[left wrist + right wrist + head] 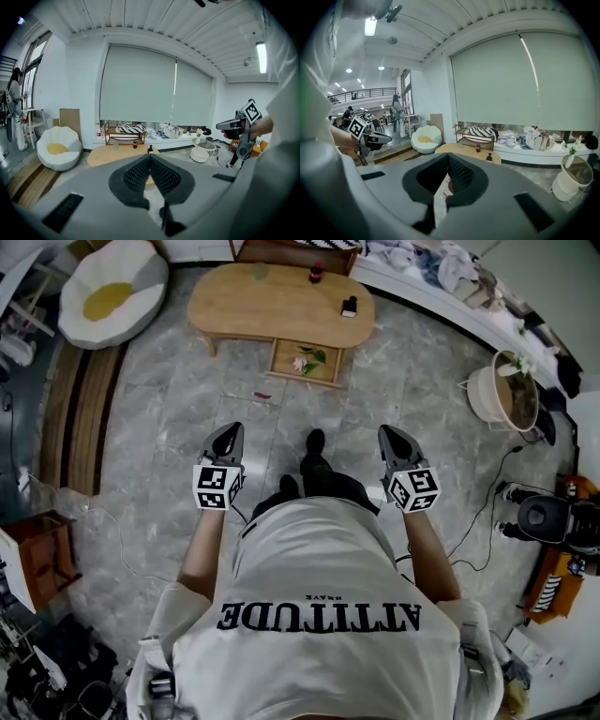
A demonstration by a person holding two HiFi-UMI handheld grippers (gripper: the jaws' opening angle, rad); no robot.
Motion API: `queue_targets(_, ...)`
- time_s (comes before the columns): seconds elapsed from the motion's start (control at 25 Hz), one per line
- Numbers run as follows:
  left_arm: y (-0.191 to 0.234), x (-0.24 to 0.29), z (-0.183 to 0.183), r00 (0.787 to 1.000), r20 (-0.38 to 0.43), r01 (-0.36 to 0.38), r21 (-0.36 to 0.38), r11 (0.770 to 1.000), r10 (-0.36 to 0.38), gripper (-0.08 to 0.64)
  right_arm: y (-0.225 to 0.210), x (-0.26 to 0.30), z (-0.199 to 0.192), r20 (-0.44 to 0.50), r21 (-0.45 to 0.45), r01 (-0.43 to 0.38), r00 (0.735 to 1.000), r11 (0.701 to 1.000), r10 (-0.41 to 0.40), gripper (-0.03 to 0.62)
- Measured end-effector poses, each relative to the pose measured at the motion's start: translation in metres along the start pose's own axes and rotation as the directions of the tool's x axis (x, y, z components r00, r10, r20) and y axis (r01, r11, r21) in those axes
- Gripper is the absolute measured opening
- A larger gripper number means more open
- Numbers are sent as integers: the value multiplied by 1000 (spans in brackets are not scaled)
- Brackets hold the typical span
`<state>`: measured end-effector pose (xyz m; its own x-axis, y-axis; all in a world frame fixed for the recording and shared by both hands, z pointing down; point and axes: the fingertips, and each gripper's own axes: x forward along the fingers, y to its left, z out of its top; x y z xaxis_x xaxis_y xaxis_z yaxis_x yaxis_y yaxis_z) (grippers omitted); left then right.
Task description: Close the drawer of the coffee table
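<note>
An oval wooden coffee table (pixel 272 307) stands ahead on the grey tiled floor. Its drawer (pixel 305 362) is pulled out from the front edge toward me, with a pink flower and green leaves inside. My left gripper (pixel 228 433) and right gripper (pixel 392 434) hang in the air well short of the table, both pointing at it. Each is shut with nothing between its jaws. The left gripper view shows the jaws (pixel 150 157) meeting at the tip with the table (pixel 105 155) beyond. In the right gripper view the gripper (pixel 449 157) likewise points at the table (pixel 464 149).
A dark bottle (pixel 316 274), a small black object (pixel 349 306) and a glass (pixel 260 271) stand on the tabletop. A white beanbag chair (pixel 112 292) sits far left, a white basket (pixel 504 395) at right with cables near it. A wooden step (pixel 80 409) runs along the left.
</note>
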<state>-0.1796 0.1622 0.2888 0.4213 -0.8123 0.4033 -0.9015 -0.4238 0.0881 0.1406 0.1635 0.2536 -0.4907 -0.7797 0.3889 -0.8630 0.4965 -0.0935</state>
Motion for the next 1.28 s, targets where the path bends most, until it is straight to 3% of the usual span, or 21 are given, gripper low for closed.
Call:
queue_targets(0.52, 10, 93, 24, 998, -63, -18, -3, 1000, 18, 17, -64, 73, 2, -58, 51, -54, 997, 997, 57, 15)
queue_targets(1.0, 14, 178, 15, 987, -159, -30, -5, 1000, 29, 17, -118, 127, -22, -155, 93, -90, 983, 992, 103, 15)
queue_targets(1.28, 11, 213, 31, 990, -138, -9, 0, 1000, 9, 17, -153, 144, -22, -184, 107, -88, 977, 990, 107, 15)
